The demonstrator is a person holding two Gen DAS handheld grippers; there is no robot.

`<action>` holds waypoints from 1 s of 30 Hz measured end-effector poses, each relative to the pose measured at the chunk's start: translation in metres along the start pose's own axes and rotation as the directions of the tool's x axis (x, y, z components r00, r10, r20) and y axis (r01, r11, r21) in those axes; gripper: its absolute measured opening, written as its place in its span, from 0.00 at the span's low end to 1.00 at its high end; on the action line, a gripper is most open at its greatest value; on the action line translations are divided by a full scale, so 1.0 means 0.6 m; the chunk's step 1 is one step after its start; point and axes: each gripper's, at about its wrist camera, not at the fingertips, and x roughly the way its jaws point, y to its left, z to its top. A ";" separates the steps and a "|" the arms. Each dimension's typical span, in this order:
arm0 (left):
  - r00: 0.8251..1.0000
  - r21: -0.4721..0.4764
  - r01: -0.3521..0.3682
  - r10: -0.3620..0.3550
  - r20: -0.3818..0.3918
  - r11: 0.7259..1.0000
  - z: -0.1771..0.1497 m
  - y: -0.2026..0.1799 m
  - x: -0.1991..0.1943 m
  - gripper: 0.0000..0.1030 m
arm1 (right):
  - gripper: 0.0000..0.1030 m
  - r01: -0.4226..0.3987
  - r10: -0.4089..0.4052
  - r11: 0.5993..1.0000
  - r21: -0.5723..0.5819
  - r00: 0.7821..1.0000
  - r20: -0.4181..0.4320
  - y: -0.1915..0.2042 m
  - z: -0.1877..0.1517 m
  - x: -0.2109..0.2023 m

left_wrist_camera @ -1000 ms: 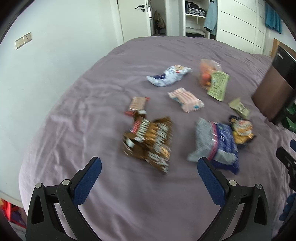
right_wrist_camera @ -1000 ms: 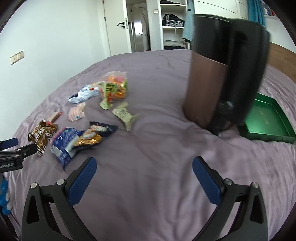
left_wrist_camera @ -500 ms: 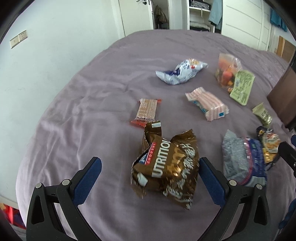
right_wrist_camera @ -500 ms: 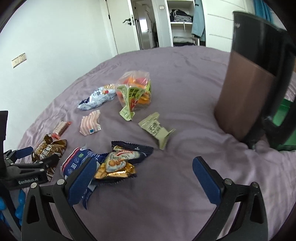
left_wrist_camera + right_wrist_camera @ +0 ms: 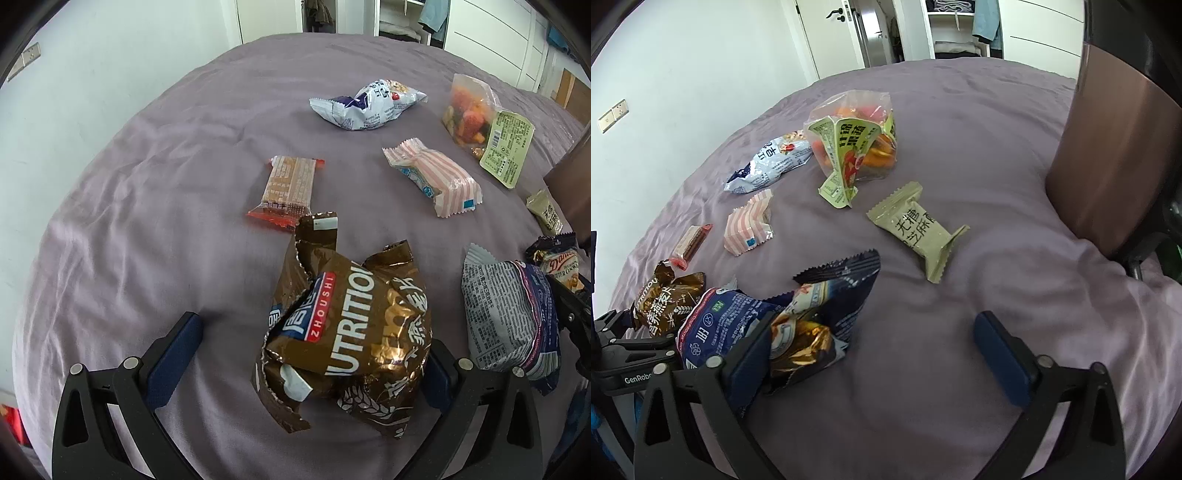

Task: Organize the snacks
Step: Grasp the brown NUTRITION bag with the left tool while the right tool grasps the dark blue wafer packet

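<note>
Both sets of jaws are standing wide apart and gripping nothing. On the left gripper (image 5: 306,354), the fingers are bracketing the brown oat bag (image 5: 347,332), whose right edge is covering the right finger, so contact there cannot be told; the spread looks like a set-up for closing on the bag's crumpled body. Beside it, the right gripper (image 5: 882,354) is hovering low over the purple bedspread (image 5: 960,122), its left finger (image 5: 750,354) sitting against or just in front of the dark blue cookie packet (image 5: 827,314), which is resting partly on a blue-and-white bag (image 5: 716,325). Farther off, the remaining snacks are lying scattered and well apart: a wafer bar (image 5: 290,188), a pink striped packet (image 5: 434,181), a white-and-blue pouch (image 5: 369,103), a clear bag (image 5: 857,140) holding orange and red pieces with a green label folded over it, and a pale green sachet (image 5: 918,232). A tall brown and black container (image 5: 1115,155) is standing at the right edge, near the sachet; its inside is hidden. Nothing appears gathered yet, so the sorting seems to be just beginning.
</note>
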 end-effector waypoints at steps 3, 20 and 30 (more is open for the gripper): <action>1.000 -0.002 0.014 -0.014 -0.002 1.000 0.003 0.005 0.000 0.99 | 1.00 -0.028 0.029 1.000 -0.014 1.000 0.013 0.003 0.003 0.000; 0.992 0.040 0.063 -0.067 0.107 0.997 -0.018 0.018 -0.034 0.55 | 0.43 -0.156 0.160 0.987 -0.048 0.983 0.088 0.000 -0.002 0.013; 0.982 0.026 0.071 -0.075 0.174 0.997 -0.029 0.017 -0.042 0.48 | 0.42 -0.186 0.191 0.981 -0.050 0.974 0.122 -0.009 -0.014 0.014</action>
